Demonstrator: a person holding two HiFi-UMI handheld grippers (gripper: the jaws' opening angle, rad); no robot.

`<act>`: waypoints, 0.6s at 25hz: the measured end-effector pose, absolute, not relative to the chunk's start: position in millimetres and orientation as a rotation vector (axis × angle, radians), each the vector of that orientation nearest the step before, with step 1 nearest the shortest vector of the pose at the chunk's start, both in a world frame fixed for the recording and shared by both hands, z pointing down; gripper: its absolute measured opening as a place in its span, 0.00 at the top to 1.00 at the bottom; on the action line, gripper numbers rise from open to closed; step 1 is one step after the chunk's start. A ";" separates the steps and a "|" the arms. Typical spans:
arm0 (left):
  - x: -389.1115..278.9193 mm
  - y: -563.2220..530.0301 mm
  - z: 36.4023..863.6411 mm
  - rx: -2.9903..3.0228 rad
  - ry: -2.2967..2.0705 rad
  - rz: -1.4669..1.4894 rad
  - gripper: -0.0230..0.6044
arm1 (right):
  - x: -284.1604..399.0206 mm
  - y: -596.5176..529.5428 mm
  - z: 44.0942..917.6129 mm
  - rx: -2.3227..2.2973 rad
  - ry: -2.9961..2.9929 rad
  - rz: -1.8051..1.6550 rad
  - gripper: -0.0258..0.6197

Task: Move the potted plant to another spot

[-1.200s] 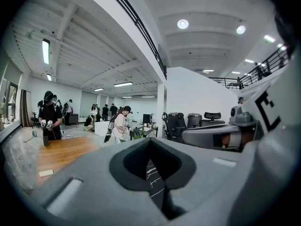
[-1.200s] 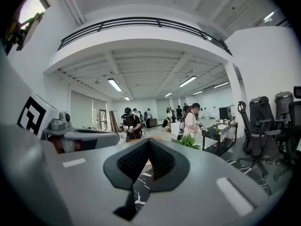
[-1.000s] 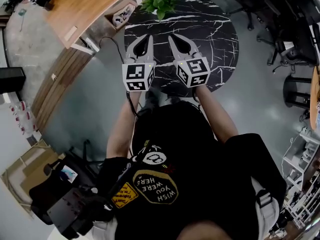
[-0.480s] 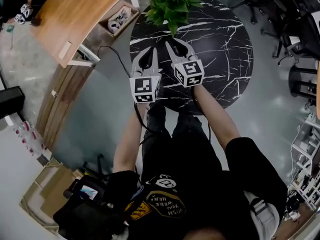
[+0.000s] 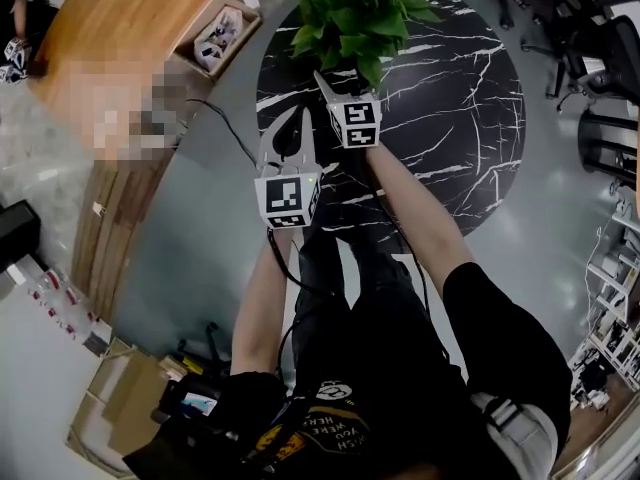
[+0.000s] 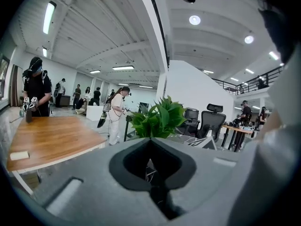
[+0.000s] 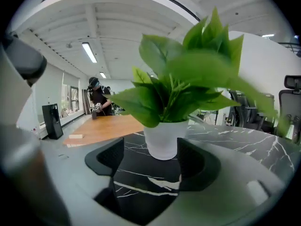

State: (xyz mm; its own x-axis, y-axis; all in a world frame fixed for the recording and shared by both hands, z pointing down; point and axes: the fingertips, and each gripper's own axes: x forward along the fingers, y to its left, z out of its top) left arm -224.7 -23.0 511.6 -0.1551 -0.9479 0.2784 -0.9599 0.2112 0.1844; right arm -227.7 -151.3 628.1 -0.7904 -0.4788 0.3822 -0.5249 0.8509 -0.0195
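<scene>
- Straight ahead of the right gripper (image 5: 338, 82) stands the plant (image 7: 188, 79), its leaves spreading above and over the jaws.
- The right gripper's jaws are opening. The white pot (image 7: 162, 140) shows in the gap between them, at the tips.
- The pads do not clasp the pot. Table shows between it and the jaw on the left of the right gripper view, while the other jaw overlaps the pot's edge, and I cannot tell if it touches.
- Under both grippers lies the black veined table (image 5: 450, 118), and the pot stands upright on it.
- The left gripper (image 6: 150, 139) hangs behind the right one and to its left, with its jaws closed together and nothing between them.
- Past the left gripper's tips, the plant shows well ahead.
- To the left of the left gripper is a wooden desk (image 6: 47, 138), with a person (image 6: 36, 86) standing at its far end.
- To the right, beyond the plant, stand office chairs (image 6: 209, 121).
</scene>
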 end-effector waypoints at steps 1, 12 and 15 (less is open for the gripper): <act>-227.4 -25.3 516.2 1.779 -2.157 0.046 0.96 | -232.3 -159.5 636.5 0.752 -2.651 0.158 0.41; -228.4 -34.2 523.7 1.792 -2.128 0.020 0.96 | -265.3 -215.0 646.7 0.779 -2.650 0.191 0.25; -226.3 -36.1 523.3 1.795 -2.126 0.019 0.96 | -266.5 -218.0 645.1 0.800 -2.650 0.192 0.26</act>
State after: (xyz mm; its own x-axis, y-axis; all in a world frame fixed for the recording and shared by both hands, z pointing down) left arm -226.3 -36.1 523.3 -0.1307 -0.9519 0.2771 -0.9567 0.1944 0.2165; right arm -266.5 -218.0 645.1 -0.7729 -0.5073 0.3811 -0.5570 0.8302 -0.0244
